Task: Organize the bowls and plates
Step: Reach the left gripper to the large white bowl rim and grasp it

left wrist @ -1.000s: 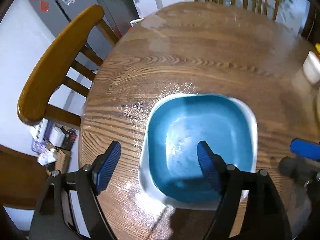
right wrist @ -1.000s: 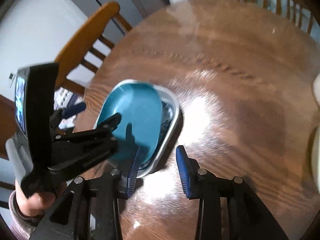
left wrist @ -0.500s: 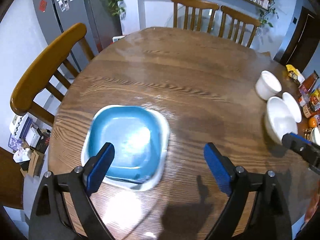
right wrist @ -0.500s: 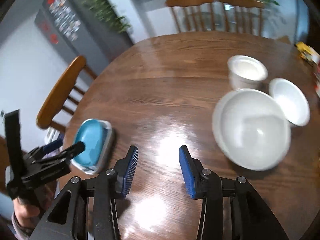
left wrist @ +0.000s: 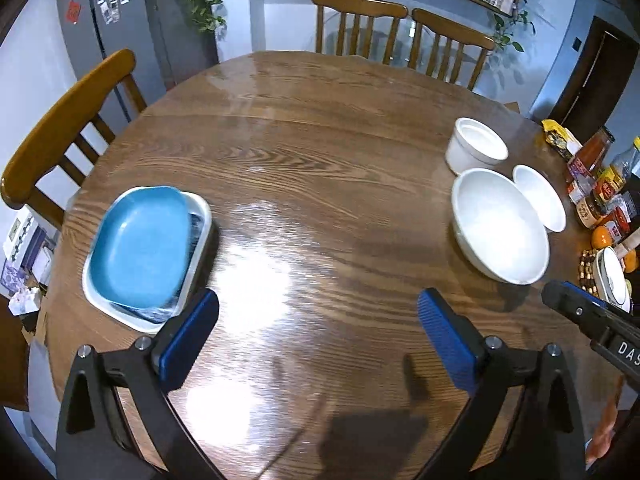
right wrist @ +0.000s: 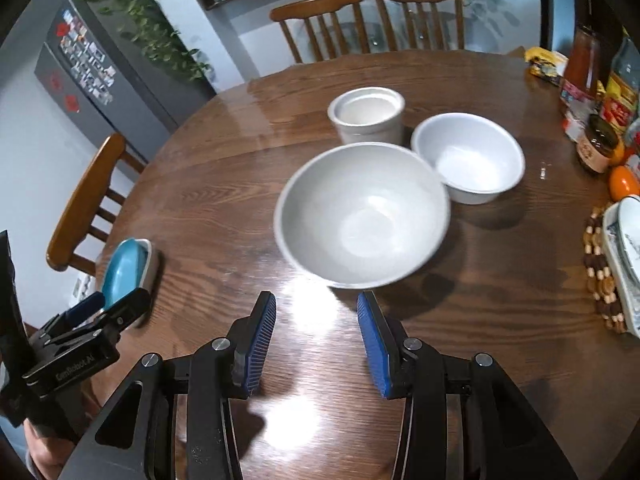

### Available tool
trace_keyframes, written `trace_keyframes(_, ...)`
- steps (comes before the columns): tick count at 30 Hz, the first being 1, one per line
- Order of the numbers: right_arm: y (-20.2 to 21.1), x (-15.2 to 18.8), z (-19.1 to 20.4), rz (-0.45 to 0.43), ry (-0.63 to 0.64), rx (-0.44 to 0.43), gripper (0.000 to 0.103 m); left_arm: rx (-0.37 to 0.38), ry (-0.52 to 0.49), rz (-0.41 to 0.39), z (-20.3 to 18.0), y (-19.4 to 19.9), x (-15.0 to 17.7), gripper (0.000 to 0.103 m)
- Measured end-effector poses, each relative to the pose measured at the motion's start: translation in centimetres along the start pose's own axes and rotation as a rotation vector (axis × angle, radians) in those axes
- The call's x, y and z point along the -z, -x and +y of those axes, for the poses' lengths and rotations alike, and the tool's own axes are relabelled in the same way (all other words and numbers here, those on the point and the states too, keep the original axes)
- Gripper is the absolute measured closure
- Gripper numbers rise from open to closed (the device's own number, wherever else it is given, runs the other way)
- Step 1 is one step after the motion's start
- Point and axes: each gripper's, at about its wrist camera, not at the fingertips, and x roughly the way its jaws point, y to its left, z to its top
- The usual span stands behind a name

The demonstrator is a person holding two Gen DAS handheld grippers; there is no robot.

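Observation:
A blue square plate [left wrist: 140, 244] lies stacked in a white square plate [left wrist: 200, 216] at the table's left edge; the stack also shows in the right wrist view [right wrist: 124, 268]. A large white bowl [right wrist: 360, 216], a smaller white bowl [right wrist: 468, 160] and a white straight-sided bowl [right wrist: 368, 116] stand close together at the right. My left gripper [left wrist: 318, 334] is open and empty, raised over the table's near middle, right of the stack. My right gripper [right wrist: 316, 340] is open and empty, just in front of the large bowl.
The round wooden table [left wrist: 320, 140] has chairs at the left [left wrist: 60, 120] and the back [left wrist: 360, 20]. Bottles, jars and oranges [right wrist: 600, 120] crowd the right edge. A patterned dish on a beaded mat [right wrist: 624, 264] lies at the near right.
My left gripper has pulled back and up from the blue plate stack, now standing off to its right. My right gripper has swung right from the stack to face the white bowls.

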Motion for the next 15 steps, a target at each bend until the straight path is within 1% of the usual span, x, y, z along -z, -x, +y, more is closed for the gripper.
trace_keyframes(4, 0.1, -0.5, -2.0, 0.002, -0.001, 0.019, 0.060, -0.015, 0.004, -0.011, -2.2, -0.4, 0.0, 0.003)
trace_keyframes(11, -1.0, -2.1, -5.1, 0.011, 0.030, 0.041, 0.060, -0.046, 0.090, -0.029, -5.3, -1.8, -0.3, 0.003)
trace_keyframes(15, -2.0, -3.0, -6.4, 0.021, 0.046, 0.042, 0.060, -0.073, 0.083, -0.044, -7.6, -2.8, -0.6, 0.003)
